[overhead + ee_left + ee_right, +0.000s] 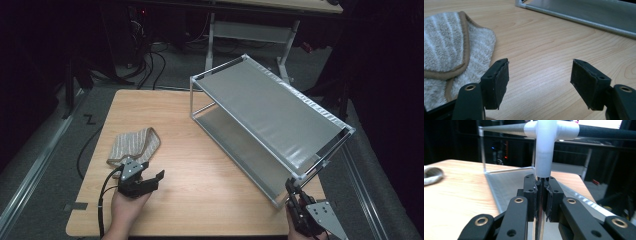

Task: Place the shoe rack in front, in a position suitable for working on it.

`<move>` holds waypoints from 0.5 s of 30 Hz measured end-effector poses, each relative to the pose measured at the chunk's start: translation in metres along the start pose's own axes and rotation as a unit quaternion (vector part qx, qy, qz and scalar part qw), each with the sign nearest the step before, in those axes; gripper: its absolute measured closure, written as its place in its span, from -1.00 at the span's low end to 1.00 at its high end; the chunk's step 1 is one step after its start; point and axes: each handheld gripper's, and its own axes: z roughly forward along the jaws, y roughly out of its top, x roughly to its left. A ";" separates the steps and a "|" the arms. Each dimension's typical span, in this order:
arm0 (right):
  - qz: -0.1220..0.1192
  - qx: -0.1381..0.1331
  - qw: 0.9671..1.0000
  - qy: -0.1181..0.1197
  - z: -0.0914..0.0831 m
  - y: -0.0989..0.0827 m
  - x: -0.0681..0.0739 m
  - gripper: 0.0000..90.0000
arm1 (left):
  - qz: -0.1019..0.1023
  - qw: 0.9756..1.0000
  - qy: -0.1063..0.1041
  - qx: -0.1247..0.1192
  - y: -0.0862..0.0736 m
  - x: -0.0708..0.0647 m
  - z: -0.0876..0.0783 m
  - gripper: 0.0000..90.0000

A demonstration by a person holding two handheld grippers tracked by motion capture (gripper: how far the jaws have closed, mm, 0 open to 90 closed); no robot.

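Observation:
A two-tier metal-frame rack (270,107) with grey fabric shelves stands tilted on the right half of the wooden table (200,170). My right gripper (291,190) is at the rack's near right corner. In the right gripper view it (542,182) is shut on the thin upright post (539,220), just under a white corner connector (545,150). A folded beige striped towel (134,145) lies at the left. My left gripper (153,171) hovers just right of the towel (446,45), its jaws (540,75) open over bare wood with nothing between them.
The rack's lower rail (579,21) crosses the far side of the left gripper view. The table's front edge lies close to both hands. Beyond the table are a dark floor with cables (150,65) and another table's white legs (250,30).

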 end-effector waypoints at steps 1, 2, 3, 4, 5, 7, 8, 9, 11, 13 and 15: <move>0.000 -0.001 1.000 0.002 0.000 0.000 0.001 0.82 | -0.001 1.000 0.001 -0.001 -0.001 0.000 -0.002 -0.31; 0.000 -0.002 1.000 0.006 0.002 0.001 0.003 0.82 | -0.002 1.000 0.003 -0.001 -0.001 0.001 -0.003 -0.31; 0.000 -0.002 1.000 0.006 0.002 0.001 0.003 0.82 | -0.002 1.000 0.003 -0.001 -0.001 0.001 -0.003 -0.31; 0.001 0.000 1.000 0.020 0.006 0.000 0.008 0.82 | -0.003 1.000 0.008 -0.004 -0.002 0.002 -0.007 -0.31; 0.001 0.000 1.000 0.020 0.006 0.000 0.008 0.82 | -0.003 1.000 0.008 -0.004 -0.002 0.002 -0.007 -0.31; -0.001 0.000 1.000 0.031 0.009 0.000 0.011 0.82 | -0.006 1.000 0.012 -0.005 -0.004 0.004 -0.010 -0.31; -0.001 -0.002 0.999 0.039 0.012 0.000 0.016 0.82 | -0.009 1.000 0.016 -0.005 -0.005 0.006 -0.014 -0.31; -0.005 -0.003 0.999 0.043 0.013 0.000 0.017 0.82 | -0.009 1.000 0.016 -0.005 -0.005 0.006 -0.014 -0.31; -0.004 -0.004 0.999 0.048 0.015 0.001 0.019 0.82 | -0.013 1.000 0.021 -0.006 -0.007 0.008 -0.017 -0.31; -0.006 -0.006 0.998 0.057 0.019 0.001 0.024 0.82 | -0.013 1.000 0.025 -0.006 -0.008 0.010 -0.020 -0.31; -0.010 -0.006 0.998 0.066 0.021 0.000 0.028 0.81 | -0.014 0.999 0.029 -0.005 -0.009 0.011 -0.022 -0.31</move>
